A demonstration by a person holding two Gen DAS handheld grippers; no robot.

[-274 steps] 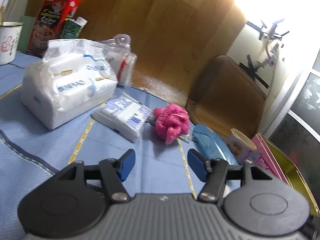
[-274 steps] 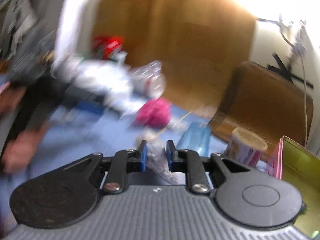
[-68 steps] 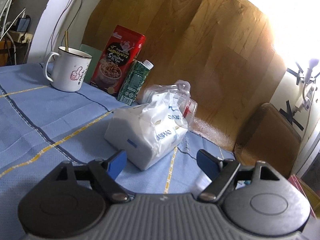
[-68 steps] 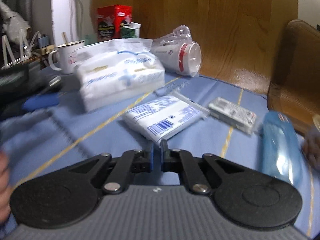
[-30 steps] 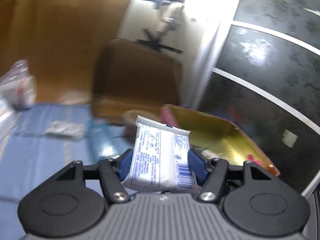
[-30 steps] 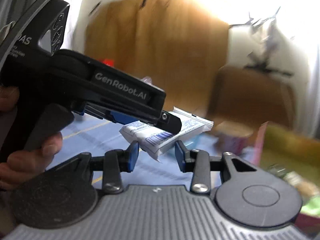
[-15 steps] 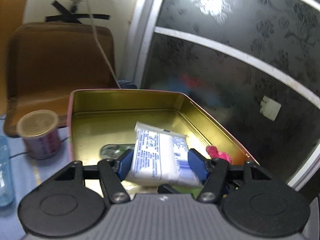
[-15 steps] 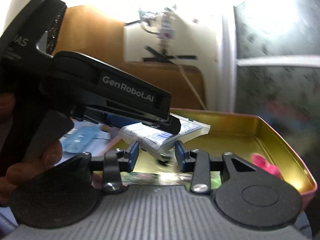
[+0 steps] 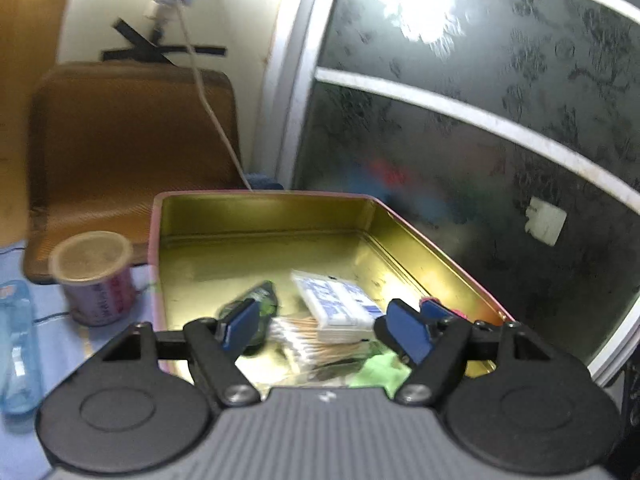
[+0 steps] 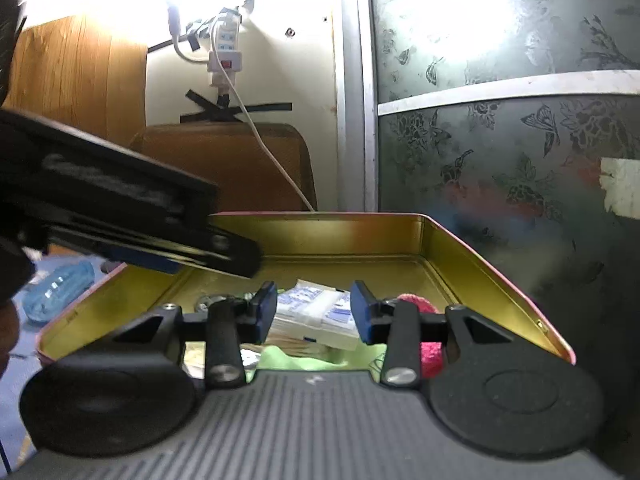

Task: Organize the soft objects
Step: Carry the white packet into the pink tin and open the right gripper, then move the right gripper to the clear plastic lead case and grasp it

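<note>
Tissue packet (image 9: 338,300), flat and crinkly, lies in the gold tin (image 9: 264,216); left tool (image 9: 324,326) opening, empty.

I see the tissue pack (image 9: 338,300), a flat white pouch with blue print, lying inside the gold tin (image 9: 260,216), whose outer wall is pink. It rests tilted on a bundle of cotton swabs (image 9: 304,338), free of any grip. From the right wrist view the same pack (image 10: 316,312) sits near the tin's middle, long side running roughly toward the far wall. A pink fluffy ball (image 10: 416,304) lies just beside it toward the tin's right wall, partly hidden. A light green soft cloth (image 9: 380,372) lies at the near end, just beside the swabs.
</note>
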